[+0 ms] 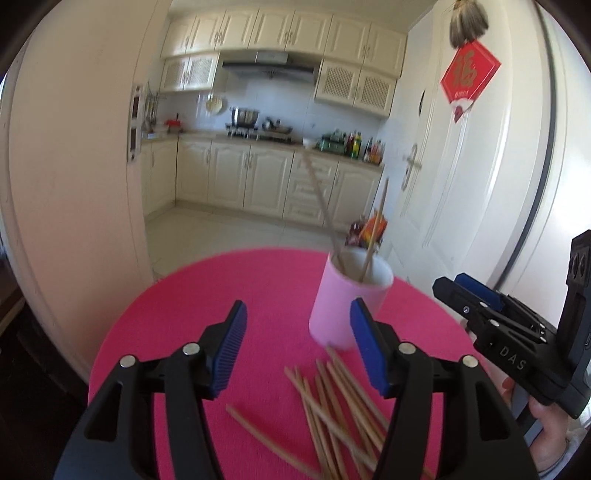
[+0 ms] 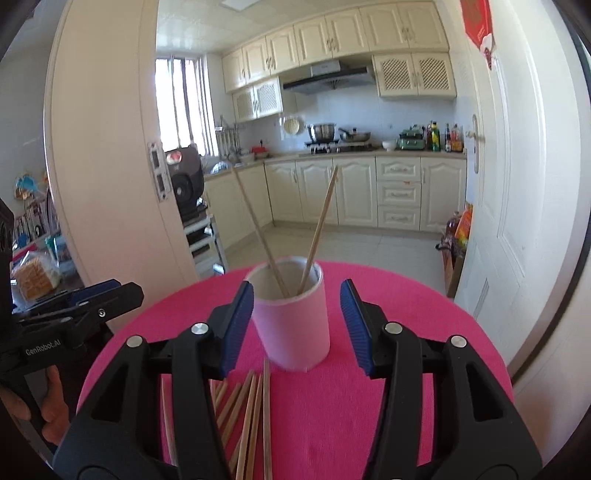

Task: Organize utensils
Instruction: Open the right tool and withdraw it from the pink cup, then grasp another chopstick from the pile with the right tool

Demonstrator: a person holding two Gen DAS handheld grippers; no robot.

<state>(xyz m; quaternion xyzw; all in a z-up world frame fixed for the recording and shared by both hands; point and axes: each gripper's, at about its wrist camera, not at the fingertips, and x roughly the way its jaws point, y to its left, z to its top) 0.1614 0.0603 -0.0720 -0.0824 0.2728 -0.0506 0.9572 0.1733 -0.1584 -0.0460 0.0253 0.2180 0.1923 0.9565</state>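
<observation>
A pink cup (image 2: 291, 325) stands upright on the round tabletop (image 2: 406, 398) under a magenta cloth, toward its far side, with two chopsticks (image 2: 317, 236) leaning out of it in a V. More chopsticks (image 1: 332, 402) lie loose in a fanned heap on the cloth just in front of the cup, one stray stick off to the heap's left.

Beyond the far rim is a pale tiled floor and a kitchen of cream cabinets (image 2: 369, 33), with a stove and pots along the counter. A white door (image 2: 517, 192) stands close on the right of the tabletop, a curved white frame on the left.

The left gripper (image 1: 297, 354) hangs over the near cloth, jaws apart and empty, the heap below it. The right gripper (image 2: 297, 325) is also parted and holds nothing; the cup shows between its blue pads without touching either.

Bare cloth lies left of the heap and right of the cup
</observation>
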